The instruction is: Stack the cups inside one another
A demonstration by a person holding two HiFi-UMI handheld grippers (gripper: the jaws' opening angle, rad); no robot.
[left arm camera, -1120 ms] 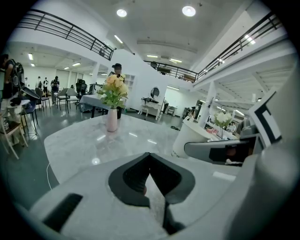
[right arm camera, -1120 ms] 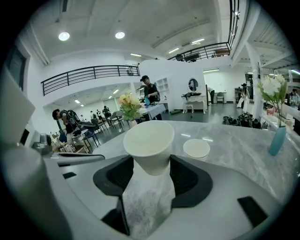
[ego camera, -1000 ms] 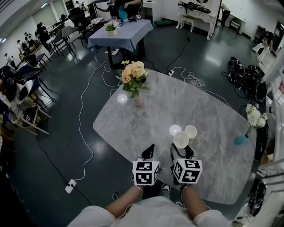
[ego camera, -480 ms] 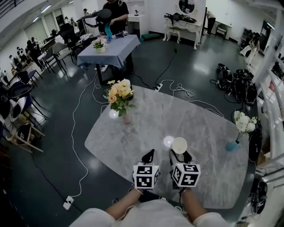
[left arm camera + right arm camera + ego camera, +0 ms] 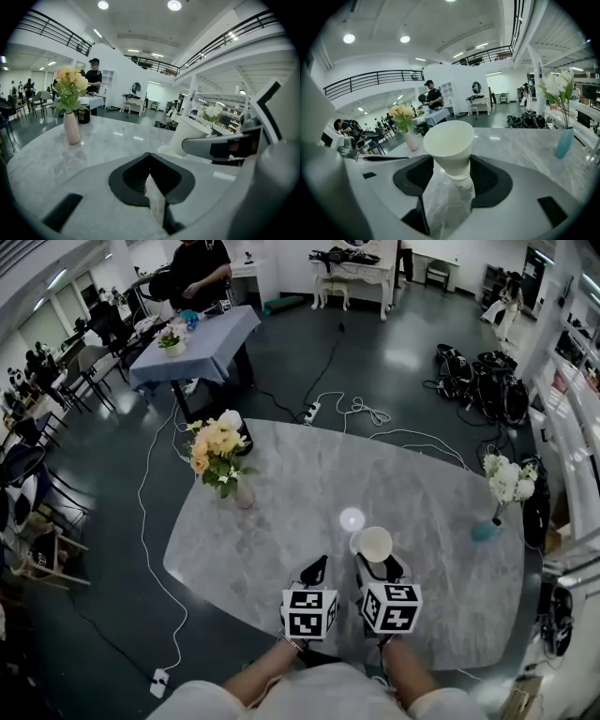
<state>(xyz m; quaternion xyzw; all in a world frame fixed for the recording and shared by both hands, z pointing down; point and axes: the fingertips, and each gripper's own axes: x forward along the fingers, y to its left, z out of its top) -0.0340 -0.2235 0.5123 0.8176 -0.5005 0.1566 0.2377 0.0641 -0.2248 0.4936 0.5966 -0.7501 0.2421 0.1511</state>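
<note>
— Where is the white cup [image 5: 450,145]?

— Between the jaws of the right gripper [image 5: 380,565], mouth up and tipped a little. The jaws are clamped on its lower part, one pad on each side.

— Is it alone?

— A second white base [image 5: 462,182] shows just under it, as if it sits inside another cup. I cannot tell that for sure.

— Is it standing on the bench [image 5: 281,521]?

— It is low over the marble top, on the person's side of the bench. I cannot tell whether the bottom touches.

— And the left gripper [image 5: 315,570]?

— Just beside the right one, above the bench. Its jaws are pressed together with nothing between them. From its own view the cup stands off to its right.

— What else is on the bench?

— A pink vase [image 5: 244,495] of yellow and peach flowers at the left. A blue vase [image 5: 485,530] of white flowers stands at the right. Both are well apart from the cup.
</note>
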